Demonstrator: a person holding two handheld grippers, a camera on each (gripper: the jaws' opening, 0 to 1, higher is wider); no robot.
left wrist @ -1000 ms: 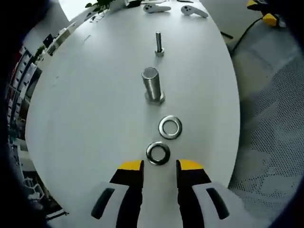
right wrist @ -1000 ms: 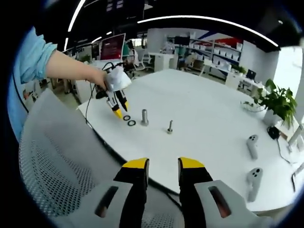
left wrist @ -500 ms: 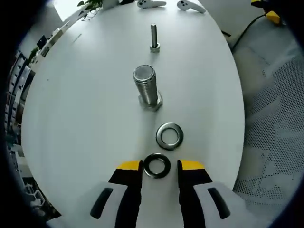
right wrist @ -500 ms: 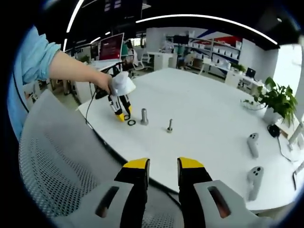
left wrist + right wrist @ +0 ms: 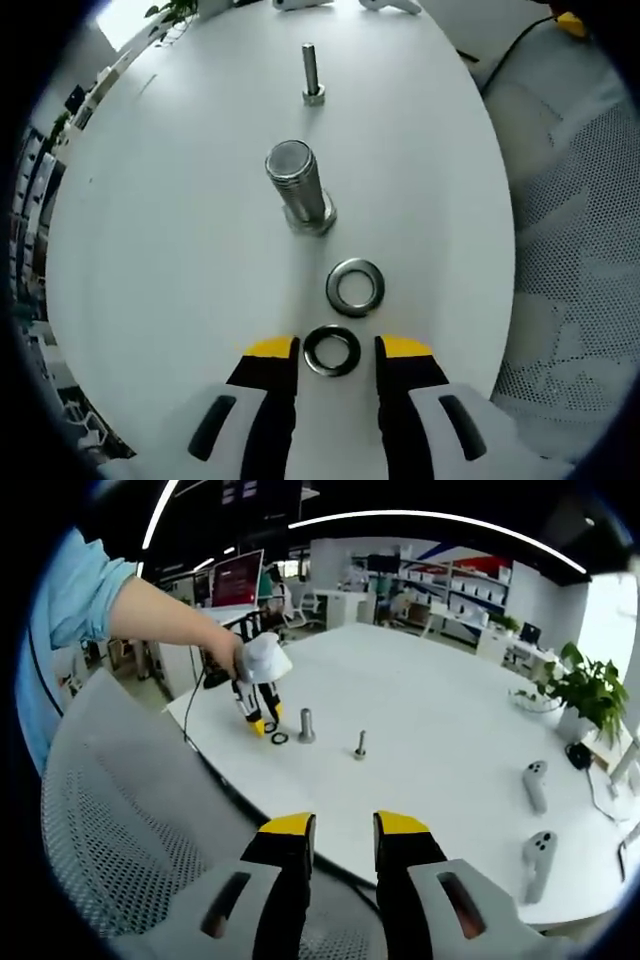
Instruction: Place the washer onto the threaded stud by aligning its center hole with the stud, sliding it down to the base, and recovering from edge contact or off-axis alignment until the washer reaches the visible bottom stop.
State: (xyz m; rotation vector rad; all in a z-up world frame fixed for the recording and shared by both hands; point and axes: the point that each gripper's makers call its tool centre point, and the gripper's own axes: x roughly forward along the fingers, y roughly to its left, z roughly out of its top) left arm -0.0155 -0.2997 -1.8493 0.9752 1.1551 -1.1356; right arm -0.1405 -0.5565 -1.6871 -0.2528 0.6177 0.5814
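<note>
Now left gripper (image 5: pixel 339 347) fingers open astride dark washer (image 5: pixel 332 351) on table (image 5: pixel 170 230), right gripper (image 5: pixel 344 825) empty, apart.

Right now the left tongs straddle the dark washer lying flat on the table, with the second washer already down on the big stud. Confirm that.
Not quite. In the left gripper view the second washer lies flat on the table, short of the big stud. The rest holds: the open left tongs straddle the dark washer.
</note>
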